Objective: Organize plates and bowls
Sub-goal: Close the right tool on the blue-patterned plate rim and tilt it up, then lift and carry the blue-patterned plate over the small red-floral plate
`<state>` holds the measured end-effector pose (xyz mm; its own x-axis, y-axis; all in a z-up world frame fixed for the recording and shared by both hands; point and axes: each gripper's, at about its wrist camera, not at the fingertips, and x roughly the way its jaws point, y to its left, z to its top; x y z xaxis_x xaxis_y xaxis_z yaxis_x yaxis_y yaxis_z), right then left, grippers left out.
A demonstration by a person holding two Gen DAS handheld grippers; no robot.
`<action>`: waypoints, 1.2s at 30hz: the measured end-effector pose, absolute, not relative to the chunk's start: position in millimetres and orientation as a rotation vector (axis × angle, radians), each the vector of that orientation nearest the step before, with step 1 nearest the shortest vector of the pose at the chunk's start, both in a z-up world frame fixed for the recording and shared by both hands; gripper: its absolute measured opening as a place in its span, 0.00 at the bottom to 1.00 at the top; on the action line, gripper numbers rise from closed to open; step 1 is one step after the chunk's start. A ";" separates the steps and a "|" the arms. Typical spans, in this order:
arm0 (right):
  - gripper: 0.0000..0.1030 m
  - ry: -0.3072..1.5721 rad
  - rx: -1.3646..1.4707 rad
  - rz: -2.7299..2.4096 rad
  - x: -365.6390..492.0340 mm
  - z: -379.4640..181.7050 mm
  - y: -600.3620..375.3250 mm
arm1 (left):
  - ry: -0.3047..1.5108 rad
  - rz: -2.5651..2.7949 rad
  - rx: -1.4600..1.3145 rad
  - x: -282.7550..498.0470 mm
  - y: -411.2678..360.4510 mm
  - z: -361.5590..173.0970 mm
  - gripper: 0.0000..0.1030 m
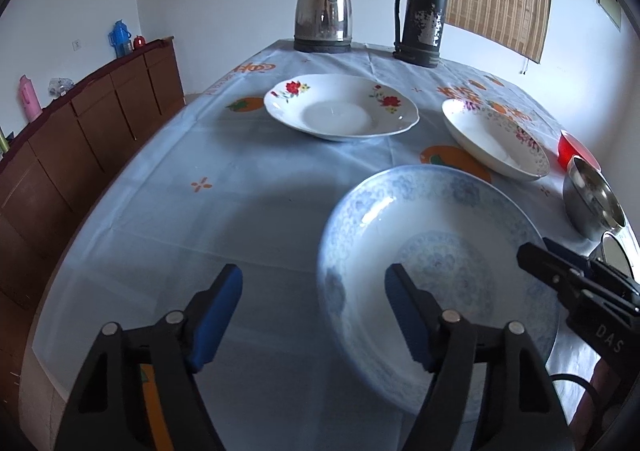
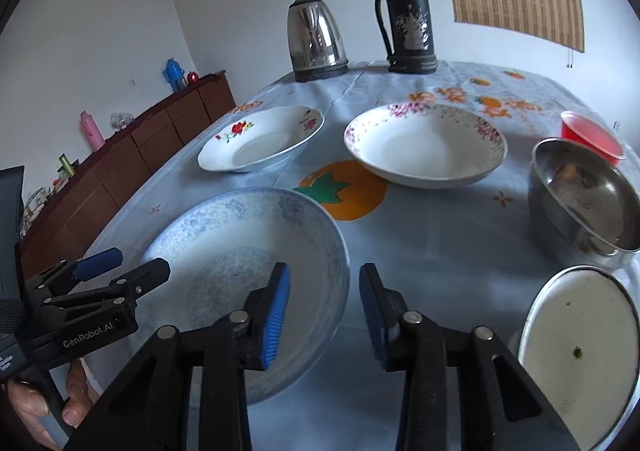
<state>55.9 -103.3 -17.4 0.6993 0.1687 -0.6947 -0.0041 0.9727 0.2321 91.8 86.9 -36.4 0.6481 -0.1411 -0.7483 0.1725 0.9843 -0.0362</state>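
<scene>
A blue-patterned plate (image 1: pixel 436 271) (image 2: pixel 244 271) lies on the table nearest me. My left gripper (image 1: pixel 314 315) is open, its jaws straddling the plate's left rim; it also shows in the right wrist view (image 2: pixel 120 269). My right gripper (image 2: pixel 324 311) is open, its jaws straddling the plate's right rim; it shows at the right of the left wrist view (image 1: pixel 538 251). Farther back lie a red-flowered plate (image 1: pixel 340 107) (image 2: pixel 262 139) and a pink-flowered plate (image 1: pixel 496 139) (image 2: pixel 426 147). A steel bowl (image 1: pixel 592 199) (image 2: pixel 584 195) and a white enamel bowl (image 2: pixel 580 351) stand at the right.
A steel kettle (image 1: pixel 323 11) (image 2: pixel 316 39) and a dark thermos (image 1: pixel 422 11) (image 2: pixel 408 15) stand at the table's far end. A red cup (image 2: pixel 592 137) (image 1: pixel 574 149) is behind the steel bowl. A brown sideboard (image 1: pixel 80 139) runs along the left wall.
</scene>
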 end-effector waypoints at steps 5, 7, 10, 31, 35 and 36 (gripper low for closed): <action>0.30 0.836 0.243 0.120 61.3 -27.2 -104.0 | 0.889 -0.208 0.012 96.2 87.4 -44.8 0.59; 0.25 0.853 0.261 0.129 62.9 -30.7 -106.1 | 0.905 -0.215 0.002 98.3 86.6 -48.5 0.57; 0.22 0.853 0.269 0.139 64.1 -33.8 -106.7 | 0.911 -0.220 -0.011 98.5 86.0 -50.1 0.57; 0.21 0.850 0.260 0.191 72.0 -36.5 -111.1 | 0.896 -0.307 -0.129 99.4 90.8 -51.5 0.25; 0.20 0.842 0.244 0.177 67.7 -35.1 -107.2 | 0.893 -0.303 -0.133 99.8 91.0 -52.7 0.24; 0.20 0.837 0.240 0.174 66.1 -34.6 -106.3 | 0.893 -0.301 -0.136 99.5 90.7 -52.7 0.24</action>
